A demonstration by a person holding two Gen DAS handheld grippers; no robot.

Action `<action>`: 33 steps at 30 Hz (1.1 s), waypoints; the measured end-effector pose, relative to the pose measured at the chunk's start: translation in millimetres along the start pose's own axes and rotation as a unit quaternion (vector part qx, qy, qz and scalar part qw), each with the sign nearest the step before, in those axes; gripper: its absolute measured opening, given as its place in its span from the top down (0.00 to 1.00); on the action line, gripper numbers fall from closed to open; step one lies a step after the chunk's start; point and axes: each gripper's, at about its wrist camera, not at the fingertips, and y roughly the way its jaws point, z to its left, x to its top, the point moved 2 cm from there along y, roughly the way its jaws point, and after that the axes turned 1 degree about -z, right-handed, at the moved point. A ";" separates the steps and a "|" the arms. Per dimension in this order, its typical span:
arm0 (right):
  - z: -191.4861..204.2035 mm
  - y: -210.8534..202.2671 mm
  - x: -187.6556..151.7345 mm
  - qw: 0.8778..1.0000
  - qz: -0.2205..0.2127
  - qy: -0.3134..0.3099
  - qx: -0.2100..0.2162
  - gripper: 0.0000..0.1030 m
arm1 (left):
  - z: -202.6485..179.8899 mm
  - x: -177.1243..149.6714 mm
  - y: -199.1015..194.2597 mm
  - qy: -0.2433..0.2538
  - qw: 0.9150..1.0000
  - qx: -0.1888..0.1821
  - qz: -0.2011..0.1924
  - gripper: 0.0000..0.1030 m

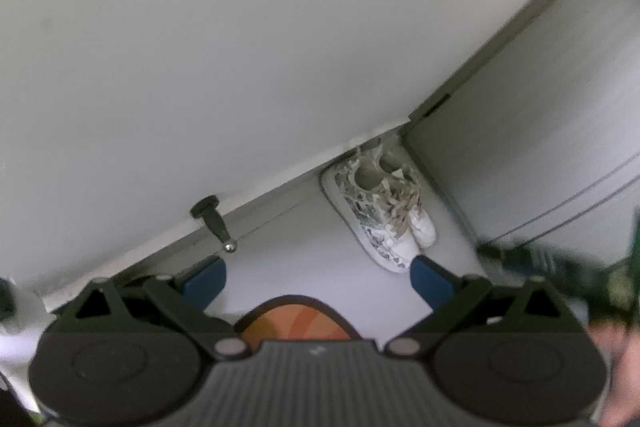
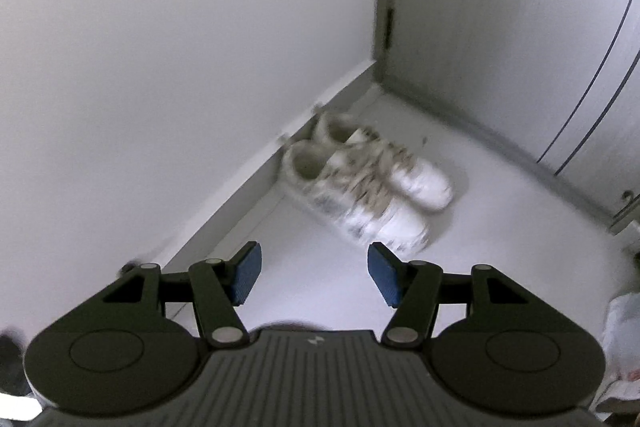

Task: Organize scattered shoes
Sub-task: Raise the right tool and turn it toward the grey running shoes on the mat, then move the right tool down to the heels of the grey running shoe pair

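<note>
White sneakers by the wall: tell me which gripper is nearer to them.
Left, apparently. The left gripper has one finger right beside the sneakers' toes; the right gripper hangs back, floor showing between.

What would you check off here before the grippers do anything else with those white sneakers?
1. White sneakers paired side by side, heels towards the baseboard: ok.
2. Right gripper empty, jaws apart: ok.
3. Left gripper open; the orange thing below it lies clear of the pads: ok.
4. Floor clear between right gripper and sneakers: ok.
5. Door stopper away from the pair: ok.
6. Other shoes left to tidy: cannot tell; dark blurred shapes at the picture edges.
</note>
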 end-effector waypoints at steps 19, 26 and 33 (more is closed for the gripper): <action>10.4 -1.6 -171.1 0.967 0.159 0.198 0.017 0.42 | -6.5 1.8 -13.5 0.004 1.000 -0.006 -0.019 0.03; 5.6 46.7 -220.1 0.935 0.258 0.241 0.012 0.41 | -7.3 -0.7 -12.8 0.002 1.000 -0.013 -0.011 0.03; -0.3 62.4 -229.8 0.927 0.268 0.262 0.001 0.38 | -9.6 -3.7 -20.2 -0.001 0.999 -0.034 -0.008 0.03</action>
